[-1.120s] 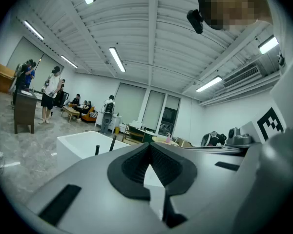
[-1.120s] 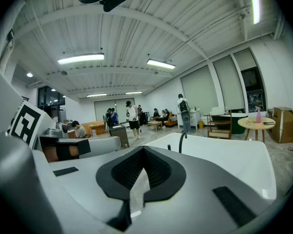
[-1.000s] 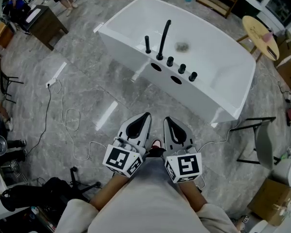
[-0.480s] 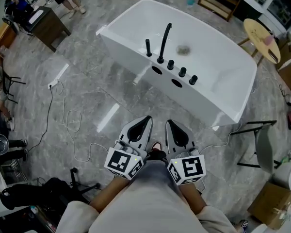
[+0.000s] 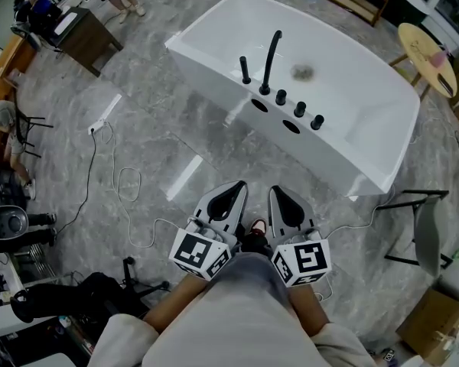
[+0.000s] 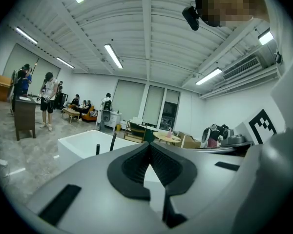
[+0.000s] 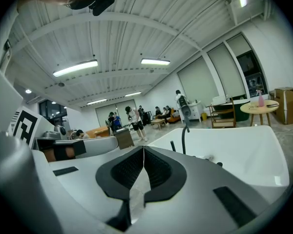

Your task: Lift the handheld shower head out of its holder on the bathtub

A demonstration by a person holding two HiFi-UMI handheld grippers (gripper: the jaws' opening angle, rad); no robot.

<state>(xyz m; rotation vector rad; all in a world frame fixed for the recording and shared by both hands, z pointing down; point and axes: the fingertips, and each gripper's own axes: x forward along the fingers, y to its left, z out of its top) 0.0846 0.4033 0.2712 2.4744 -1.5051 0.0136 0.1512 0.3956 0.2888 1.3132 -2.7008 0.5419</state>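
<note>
Shower head (image 5: 245,69): slim black wand, upright on white bathtub (image 5: 329,155).

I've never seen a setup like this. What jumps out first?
The big white bathtub standing on the grey floor at the top of the head view, with a tall curved black spout and the slim handheld shower head upright on its near rim. Next, at the bottom, the left gripper and right gripper, side by side, jaws shut and empty, pointing toward the tub.
</note>
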